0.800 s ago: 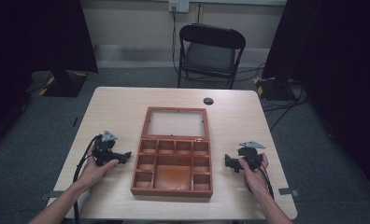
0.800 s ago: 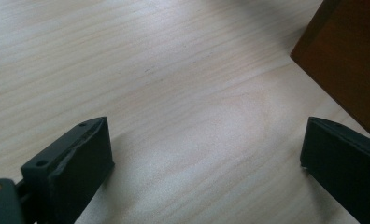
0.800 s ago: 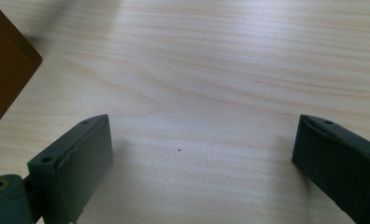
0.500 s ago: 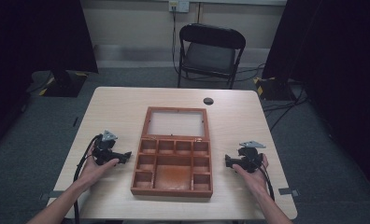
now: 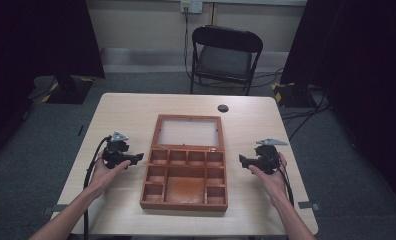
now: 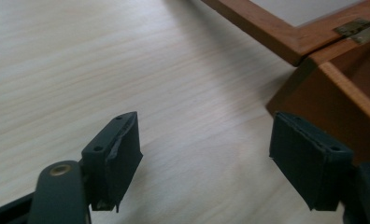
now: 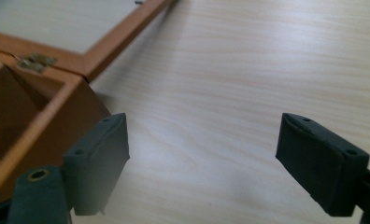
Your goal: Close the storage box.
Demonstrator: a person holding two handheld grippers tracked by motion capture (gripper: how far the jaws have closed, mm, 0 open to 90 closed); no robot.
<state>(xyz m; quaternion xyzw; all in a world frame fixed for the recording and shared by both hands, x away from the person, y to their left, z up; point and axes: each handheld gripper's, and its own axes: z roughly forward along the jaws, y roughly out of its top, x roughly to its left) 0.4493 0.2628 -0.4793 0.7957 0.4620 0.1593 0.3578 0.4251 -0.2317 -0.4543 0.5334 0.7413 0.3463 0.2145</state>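
An open wooden box (image 5: pixel 183 205) with several empty compartments lies at the table's middle, its glazed lid (image 5: pixel 188 132) folded flat behind it. My left gripper (image 5: pixel 140 158) is level beside the box's left wall, pointing at it, open with nothing between the pads. My right gripper (image 5: pixel 242 160) mirrors it beside the right wall, also open and empty. In the left gripper view, the gripper (image 6: pixel 206 154) has bare tabletop between its jaws, and the box corner (image 6: pixel 332 93) and a brass hinge (image 6: pixel 360 29) lie ahead to the right. In the right gripper view, the gripper (image 7: pixel 202 158) faces the box corner (image 7: pixel 57 116) on the left.
A small black round object (image 5: pixel 223 108) sits near the table's far edge. A black folding chair (image 5: pixel 226 55) stands beyond the table. Bare light wood (image 5: pixel 121 115) spreads on both sides of the box.
Both grippers have shifted a little farther up the table along the box's sides. The box has stayed put.
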